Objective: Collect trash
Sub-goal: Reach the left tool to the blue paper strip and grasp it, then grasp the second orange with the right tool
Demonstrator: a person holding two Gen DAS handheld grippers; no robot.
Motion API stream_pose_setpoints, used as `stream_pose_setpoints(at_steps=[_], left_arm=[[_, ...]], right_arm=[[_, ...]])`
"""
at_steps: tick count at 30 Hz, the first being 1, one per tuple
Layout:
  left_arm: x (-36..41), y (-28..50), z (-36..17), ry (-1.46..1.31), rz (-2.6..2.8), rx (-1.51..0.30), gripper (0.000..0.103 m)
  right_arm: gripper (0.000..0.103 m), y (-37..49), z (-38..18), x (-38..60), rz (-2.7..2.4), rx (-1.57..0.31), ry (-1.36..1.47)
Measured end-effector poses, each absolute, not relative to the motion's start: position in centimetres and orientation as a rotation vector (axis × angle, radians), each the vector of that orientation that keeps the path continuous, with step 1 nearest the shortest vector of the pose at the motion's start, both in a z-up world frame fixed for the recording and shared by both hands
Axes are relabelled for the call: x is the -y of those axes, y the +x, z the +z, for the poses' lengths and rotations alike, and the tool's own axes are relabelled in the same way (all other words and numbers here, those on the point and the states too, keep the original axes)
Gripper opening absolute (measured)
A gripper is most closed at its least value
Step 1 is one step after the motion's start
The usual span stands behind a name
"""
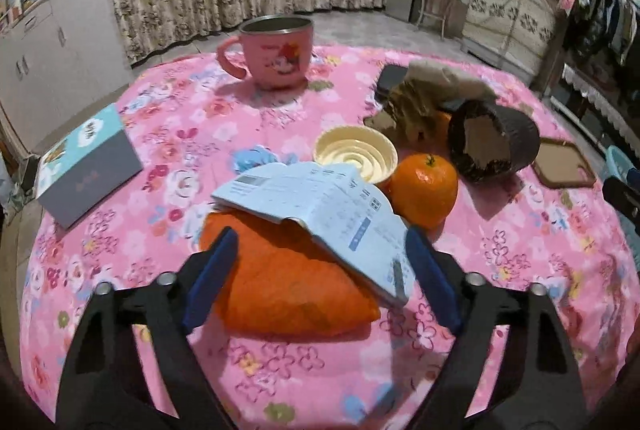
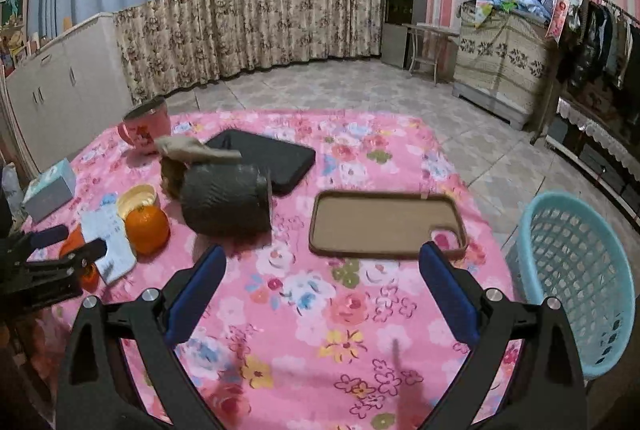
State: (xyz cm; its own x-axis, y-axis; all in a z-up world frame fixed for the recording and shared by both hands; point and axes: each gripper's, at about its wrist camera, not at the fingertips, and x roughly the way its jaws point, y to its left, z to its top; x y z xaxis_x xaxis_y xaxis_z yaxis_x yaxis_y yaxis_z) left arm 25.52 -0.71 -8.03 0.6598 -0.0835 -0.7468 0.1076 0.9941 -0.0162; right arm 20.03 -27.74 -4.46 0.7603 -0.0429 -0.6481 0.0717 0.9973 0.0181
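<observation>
The left gripper [image 1: 320,262] is open wide around the folded paper [image 1: 320,206] on orange peel [image 1: 288,290], near on the table [image 1: 280,370]; paper is light and bendy; pinch its thick fold.

leaflet [image 1: 320,206] hides pt of orange bag [image 1: 288,282].
</observation>
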Motion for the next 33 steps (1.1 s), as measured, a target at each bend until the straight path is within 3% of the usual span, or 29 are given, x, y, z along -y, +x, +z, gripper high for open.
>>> stream_pose_setpoints(at_steps=[5, 8, 9, 11, 24, 33], left_arm=[[1.3, 26.1, -8.1, 0.017, -0.142, -0.855, 0.045], [1.5, 25.8, -7.5, 0.015, -0.153, -0.837, 0.033], [1.6, 25.8, -7.3, 0.014, -0.158, -0.829, 0.023], [1.6, 25.5, -6.6, 0.003, -0.177, -0.811, 0.016], [0.6, 24.5, -4.3, 0.013, -0.178, -0.764, 0.006], [-3.0, 22.7, -1.9, 0.045, -0.153, -0.705, 0.006]], right_arm=[[0.095, 20.2, -4.9, 28.8, -0.081, -0.723, 0.075], [0.095, 20.3, -4.8, 28.9, -0.091, -0.716, 0.088], [0.095, 20.4, -4.9, 28.9, -0.094, -0.715, 0.086], [0.095, 20.5, -5.0, 28.8, -0.094, -0.716, 0.081], [0.095, 19.9, -5.7, 25.3, -0.045, -0.720, 0.009], [0.095, 20.1, -5.0, 19.2, 0.049, -0.688, -0.059]])
